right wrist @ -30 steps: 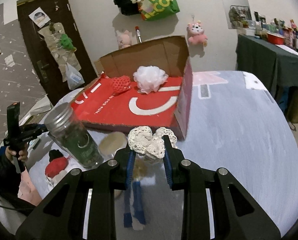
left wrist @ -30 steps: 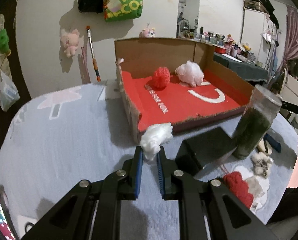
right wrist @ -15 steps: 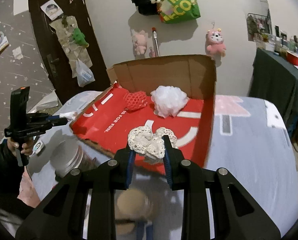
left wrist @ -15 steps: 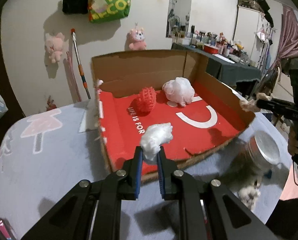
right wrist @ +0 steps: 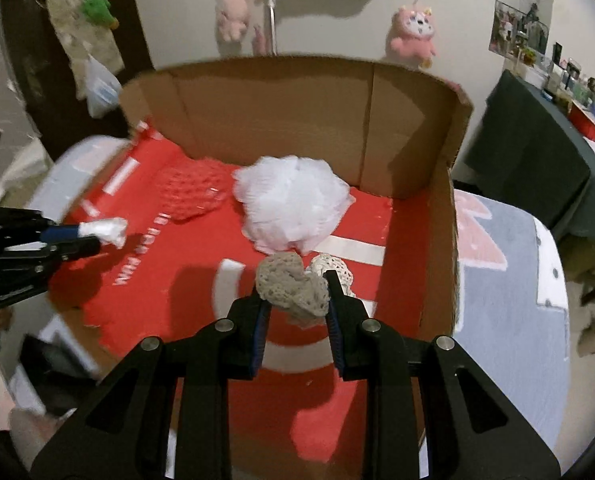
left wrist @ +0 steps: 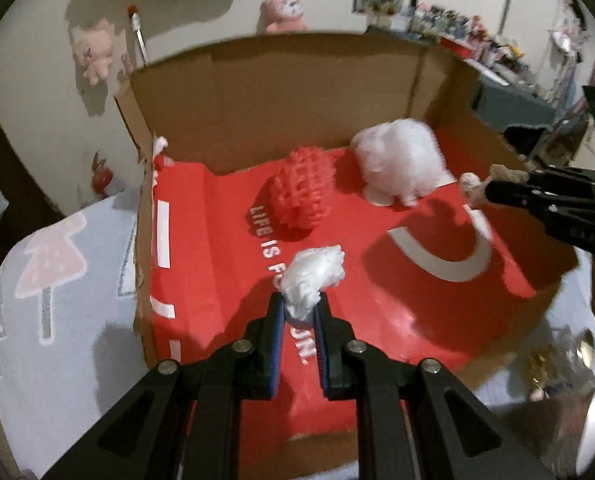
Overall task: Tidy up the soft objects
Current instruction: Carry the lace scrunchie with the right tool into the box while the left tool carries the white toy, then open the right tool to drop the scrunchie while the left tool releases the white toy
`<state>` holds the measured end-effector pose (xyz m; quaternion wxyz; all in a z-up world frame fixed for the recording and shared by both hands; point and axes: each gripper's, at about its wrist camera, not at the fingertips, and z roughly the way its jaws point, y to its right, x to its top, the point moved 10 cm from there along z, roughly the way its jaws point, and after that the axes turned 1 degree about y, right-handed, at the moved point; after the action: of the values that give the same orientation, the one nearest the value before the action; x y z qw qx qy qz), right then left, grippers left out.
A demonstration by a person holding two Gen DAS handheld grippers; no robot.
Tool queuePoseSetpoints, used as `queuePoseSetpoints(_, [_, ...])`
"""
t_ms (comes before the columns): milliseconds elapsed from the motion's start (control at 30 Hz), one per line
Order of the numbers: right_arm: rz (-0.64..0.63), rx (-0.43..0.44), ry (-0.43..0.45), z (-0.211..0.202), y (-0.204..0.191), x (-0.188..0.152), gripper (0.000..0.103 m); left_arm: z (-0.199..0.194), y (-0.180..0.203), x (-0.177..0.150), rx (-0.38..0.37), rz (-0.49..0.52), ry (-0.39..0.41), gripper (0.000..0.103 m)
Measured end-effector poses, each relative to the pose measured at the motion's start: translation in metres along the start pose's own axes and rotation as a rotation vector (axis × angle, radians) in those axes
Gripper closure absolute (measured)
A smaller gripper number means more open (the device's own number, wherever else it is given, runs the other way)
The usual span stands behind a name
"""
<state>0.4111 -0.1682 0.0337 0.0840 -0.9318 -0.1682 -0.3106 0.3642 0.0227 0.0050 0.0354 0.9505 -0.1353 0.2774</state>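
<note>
The cardboard box is filling both views, already holding a white puff at 1 o'clock and a red mesh ball at 12. Both grippers are hovering over its red floor: the left gripper is pinching a white wad, the right gripper is squeezing a beige crochet piece. Releasing comes next, I judge. A second ago both were hanging outside the box, over the table
</note>
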Motion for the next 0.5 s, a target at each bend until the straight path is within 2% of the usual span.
queuePoseSetpoints(267, [-0.043, -0.092, -0.113, 0.042, 0.007, -0.002, 0.079, 0.033, -0.013, -0.001, 0.069, -0.027, -0.073, 0.088])
queuePoseSetpoints(500, [-0.042, -0.105, -0.125, 0.047, 0.009, -0.005, 0.078, 0.042, -0.023, -0.005, 0.102, -0.040, -0.094, 0.086])
